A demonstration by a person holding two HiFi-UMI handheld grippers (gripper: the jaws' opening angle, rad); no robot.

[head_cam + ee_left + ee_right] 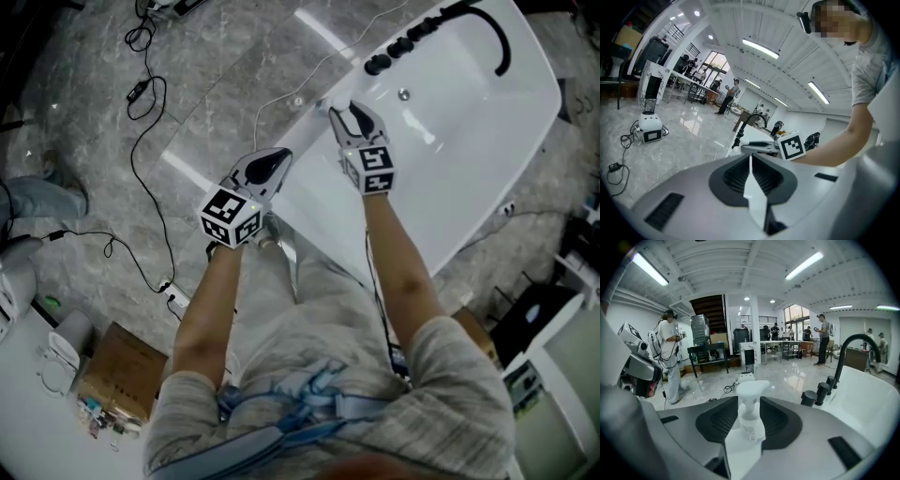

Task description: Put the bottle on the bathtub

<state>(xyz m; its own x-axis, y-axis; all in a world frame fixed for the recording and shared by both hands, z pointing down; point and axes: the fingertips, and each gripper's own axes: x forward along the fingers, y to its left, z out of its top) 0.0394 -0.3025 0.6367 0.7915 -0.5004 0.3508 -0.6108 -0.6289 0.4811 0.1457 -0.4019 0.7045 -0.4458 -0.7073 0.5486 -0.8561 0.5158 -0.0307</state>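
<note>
A small white spray bottle (751,414) stands upright between my right gripper's (746,427) jaws, over the white bathtub's (869,399) corner rim. Both pads meet its sides, so the gripper is shut on it. In the head view the right gripper (339,112) reaches onto the bathtub's (469,141) near corner, and the bottle is hard to pick out against the white. The left gripper view shows the bottle's head (744,141) at the right gripper's tips. My left gripper (281,156) hovers just left of the tub edge, shut and empty (750,161).
A black curved faucet (492,33) and a row of black knobs (398,47) sit on the tub's far rim. Cables (141,94) trail over the marble floor to the left. A cardboard box (117,370) lies near my feet. A person (670,357) stands beyond the tub.
</note>
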